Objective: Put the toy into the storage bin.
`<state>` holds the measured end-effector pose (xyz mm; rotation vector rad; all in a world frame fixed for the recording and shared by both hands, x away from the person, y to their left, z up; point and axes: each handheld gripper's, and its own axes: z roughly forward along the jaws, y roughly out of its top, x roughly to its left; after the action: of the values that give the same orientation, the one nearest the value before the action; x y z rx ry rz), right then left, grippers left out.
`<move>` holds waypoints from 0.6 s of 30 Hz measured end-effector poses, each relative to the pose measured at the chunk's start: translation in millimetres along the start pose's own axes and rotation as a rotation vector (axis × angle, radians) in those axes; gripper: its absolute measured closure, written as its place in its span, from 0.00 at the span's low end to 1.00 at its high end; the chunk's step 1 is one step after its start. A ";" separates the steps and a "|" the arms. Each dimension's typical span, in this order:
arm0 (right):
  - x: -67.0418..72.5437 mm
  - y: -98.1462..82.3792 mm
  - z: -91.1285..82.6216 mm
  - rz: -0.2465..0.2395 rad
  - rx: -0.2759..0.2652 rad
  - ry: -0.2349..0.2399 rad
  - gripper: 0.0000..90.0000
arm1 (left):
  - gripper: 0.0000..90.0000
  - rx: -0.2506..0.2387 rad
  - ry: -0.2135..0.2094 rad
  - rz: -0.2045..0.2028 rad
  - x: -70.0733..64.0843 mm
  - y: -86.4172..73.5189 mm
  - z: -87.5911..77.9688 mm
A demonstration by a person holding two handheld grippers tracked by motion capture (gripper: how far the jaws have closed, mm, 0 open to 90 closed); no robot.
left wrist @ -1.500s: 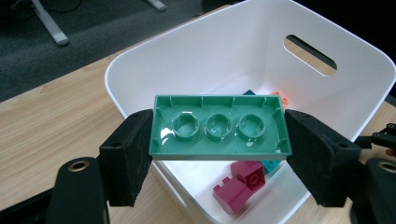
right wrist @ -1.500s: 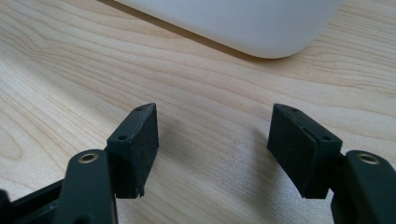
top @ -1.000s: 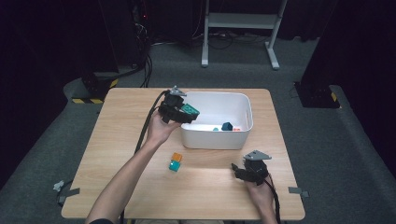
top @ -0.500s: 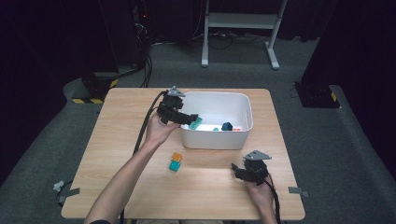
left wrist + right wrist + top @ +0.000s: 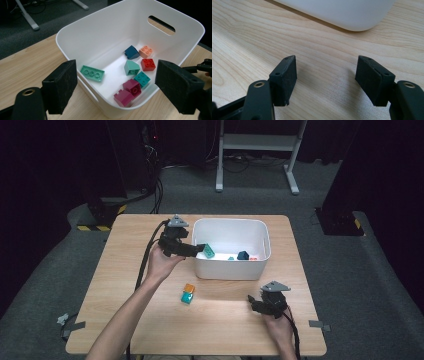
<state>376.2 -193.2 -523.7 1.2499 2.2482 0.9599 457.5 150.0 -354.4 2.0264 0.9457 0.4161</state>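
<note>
The flat mint-green plastic brick [image 5: 92, 73] lies inside the white plastic bin [image 5: 75, 32], against its near-left wall, freshly let go. The left gripper [image 5: 197, 250] hovers at the bin's left rim, its jaws just opened and empty. Judged next: fetch the orange-and-teal brick stack [image 5: 188, 293] near the bin. The right gripper [image 5: 255, 304] rests wide, empty.

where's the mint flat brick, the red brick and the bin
mint flat brick [image 5: 92, 73], left gripper view, on its studded top
red brick [image 5: 147, 64], left gripper view, on its studded top
bin [image 5: 231, 269], high view, on its near outer wall
</note>
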 end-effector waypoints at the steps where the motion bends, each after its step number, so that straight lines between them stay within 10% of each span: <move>1: 0.0 0.0 0.0 0.000 0.000 0.000 0.37 | 0.20 -0.001 -0.002 -0.004 -0.1 -1.9 -1.5; 18: 0.0 0.0 0.0 0.000 0.000 0.000 0.37 | 0.18 0.001 0.034 -0.035 -6.7 -53.7 -21.2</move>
<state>376.2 -193.2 -523.6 1.2499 2.2484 0.9600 415.4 176.2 -384.7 2.0063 1.0013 0.4321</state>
